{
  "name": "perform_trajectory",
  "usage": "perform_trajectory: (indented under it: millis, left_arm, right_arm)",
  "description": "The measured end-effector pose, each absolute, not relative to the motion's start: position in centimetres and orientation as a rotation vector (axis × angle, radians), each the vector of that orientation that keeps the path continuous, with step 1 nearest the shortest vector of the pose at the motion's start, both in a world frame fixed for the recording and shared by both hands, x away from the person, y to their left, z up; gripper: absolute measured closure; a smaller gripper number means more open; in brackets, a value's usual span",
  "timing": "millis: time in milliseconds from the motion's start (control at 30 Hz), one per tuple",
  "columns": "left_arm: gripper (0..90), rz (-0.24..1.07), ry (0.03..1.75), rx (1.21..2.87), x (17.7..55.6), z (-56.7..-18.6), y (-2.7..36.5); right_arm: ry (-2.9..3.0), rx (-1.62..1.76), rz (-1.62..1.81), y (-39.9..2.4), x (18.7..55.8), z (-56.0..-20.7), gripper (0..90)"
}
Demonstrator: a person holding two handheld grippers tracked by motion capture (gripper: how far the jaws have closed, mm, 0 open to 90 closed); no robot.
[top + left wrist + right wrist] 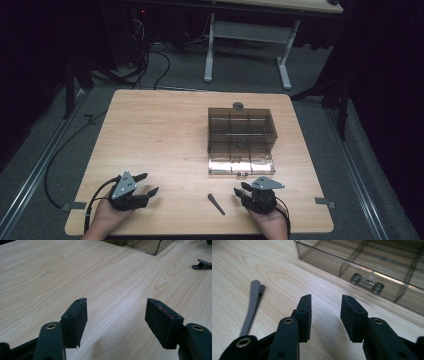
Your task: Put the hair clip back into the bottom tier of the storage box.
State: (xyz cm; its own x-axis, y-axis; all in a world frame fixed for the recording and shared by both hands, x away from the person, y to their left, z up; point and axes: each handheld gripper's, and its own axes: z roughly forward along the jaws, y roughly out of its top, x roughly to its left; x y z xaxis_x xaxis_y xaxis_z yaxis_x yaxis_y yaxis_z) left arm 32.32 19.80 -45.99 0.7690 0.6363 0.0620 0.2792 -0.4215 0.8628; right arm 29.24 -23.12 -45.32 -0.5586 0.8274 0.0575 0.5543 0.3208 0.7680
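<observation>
Light wooden table [165, 130] on grey carpet [240, 70], dark surroundings.

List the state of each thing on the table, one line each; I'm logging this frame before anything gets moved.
Smoky clear plastic compartment box: lid open, lying flat toward the person.
Dark grey hair clip: shut, lying flat on the wooden table, untouched.
Left gripper: jaws wide open, holding nothing.
Right gripper: jaws open, holding nothing.
</observation>
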Motion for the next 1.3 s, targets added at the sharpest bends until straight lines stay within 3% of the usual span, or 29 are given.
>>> perform_trajectory:
  millis: [833,1300]
  left_arm:
    - [34.8,0.479,0.684,2.028,32.3,-46.0,19.7]
    - [34.8,0.48,0.682,2.029,32.3,-46.0,19.7]
  right_arm:
    - [2.427,1.05,1.157,-17.1,28.3,-45.2,64.1]
    - [2.468,1.047,1.115,-16.3,28.2,-45.6,75.6]
